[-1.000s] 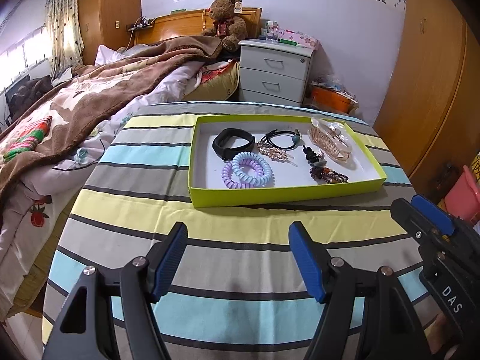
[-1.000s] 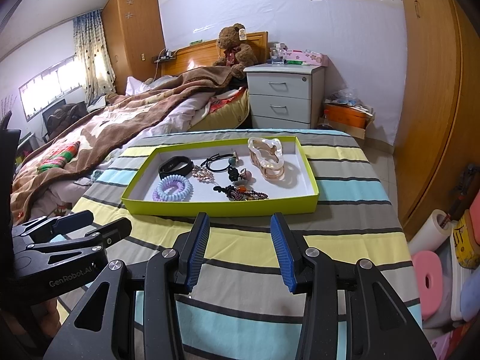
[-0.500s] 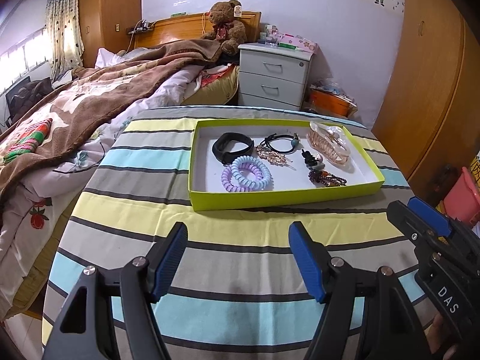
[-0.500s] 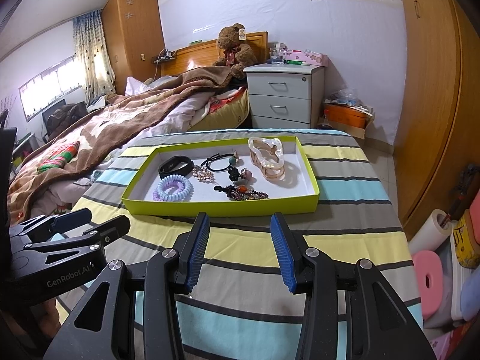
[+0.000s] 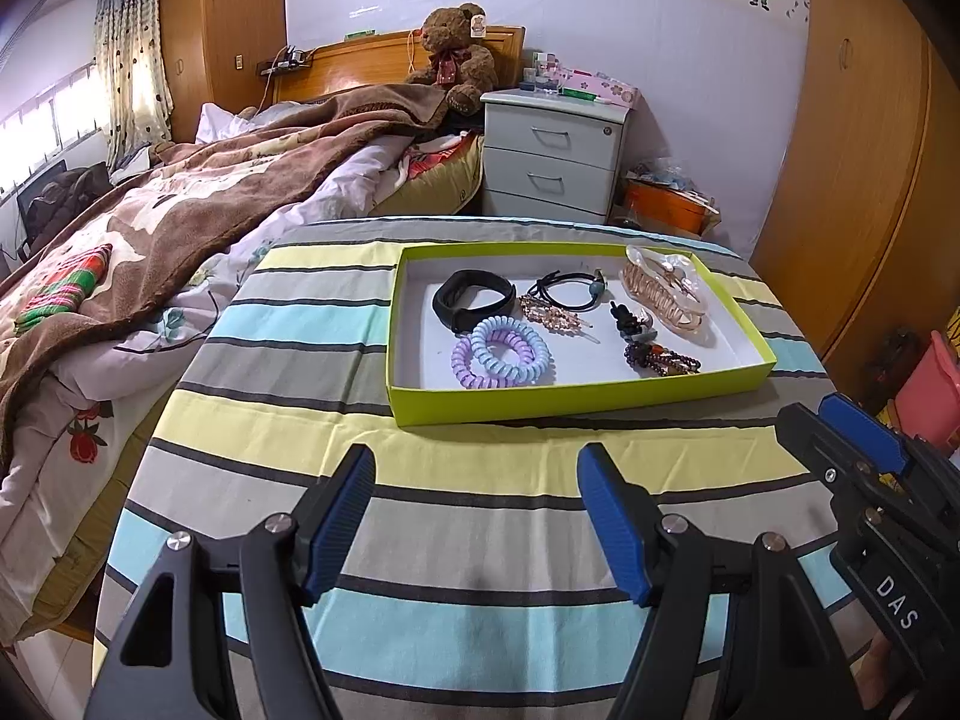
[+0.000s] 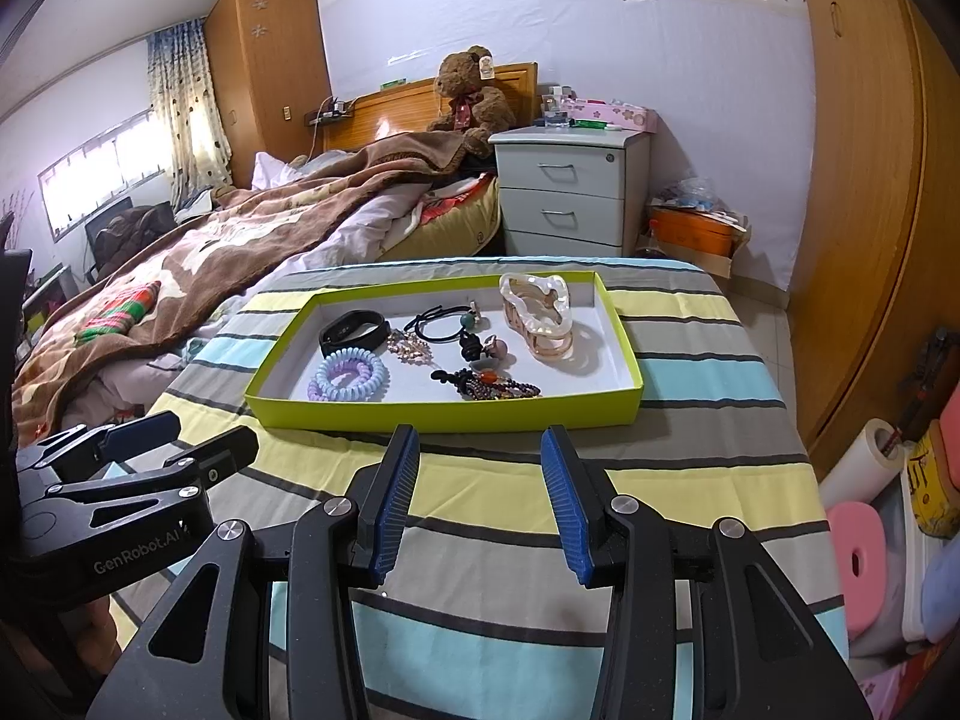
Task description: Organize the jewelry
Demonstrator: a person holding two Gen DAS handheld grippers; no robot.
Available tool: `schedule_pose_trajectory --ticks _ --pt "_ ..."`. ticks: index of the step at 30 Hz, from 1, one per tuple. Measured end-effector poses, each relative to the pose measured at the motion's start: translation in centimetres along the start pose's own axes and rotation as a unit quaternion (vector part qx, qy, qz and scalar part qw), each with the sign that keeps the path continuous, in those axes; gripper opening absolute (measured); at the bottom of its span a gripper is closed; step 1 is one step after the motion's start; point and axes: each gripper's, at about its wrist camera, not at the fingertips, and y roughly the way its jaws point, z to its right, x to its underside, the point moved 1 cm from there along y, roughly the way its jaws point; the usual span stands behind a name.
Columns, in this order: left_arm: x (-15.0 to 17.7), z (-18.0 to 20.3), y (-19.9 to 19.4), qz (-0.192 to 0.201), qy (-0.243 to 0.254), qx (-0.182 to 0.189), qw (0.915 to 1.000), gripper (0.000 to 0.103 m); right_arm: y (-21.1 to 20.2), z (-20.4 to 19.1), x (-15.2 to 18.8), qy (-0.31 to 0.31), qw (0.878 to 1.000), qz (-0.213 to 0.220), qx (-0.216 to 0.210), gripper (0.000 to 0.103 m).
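A lime-green tray (image 5: 576, 402) (image 6: 444, 414) sits on the striped table. In it lie a black band (image 5: 474, 299) (image 6: 354, 331), purple and blue spiral hair ties (image 5: 501, 359) (image 6: 349, 375), a black hair elastic (image 5: 570, 289), a gold clip (image 5: 549, 315), a beaded bracelet (image 5: 663, 360) (image 6: 498, 387) and a large pearly claw clip (image 5: 663, 294) (image 6: 537, 315). My left gripper (image 5: 477, 519) is open and empty over the cloth, short of the tray. My right gripper (image 6: 480, 495) is open and empty, also short of the tray.
The table has a striped cloth (image 5: 480, 468). A bed with a brown blanket (image 5: 180, 210) lies to the left. A white nightstand (image 5: 552, 156) and a teddy bear (image 5: 459, 54) stand behind. A wooden wardrobe (image 6: 870, 180) is on the right, with rolls and boxes (image 6: 888, 510) below.
Both grippers have drawn back slightly from the tray and stay open. The jewelry in the tray has not moved.
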Motion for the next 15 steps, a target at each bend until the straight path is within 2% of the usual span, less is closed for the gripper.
schedule_pose_trajectory --ticks 15 --pt "0.04 -0.21 -0.05 -0.001 0.0 -0.003 1.0 0.072 0.09 -0.13 0.11 0.0 1.0 -0.001 0.0 0.043"
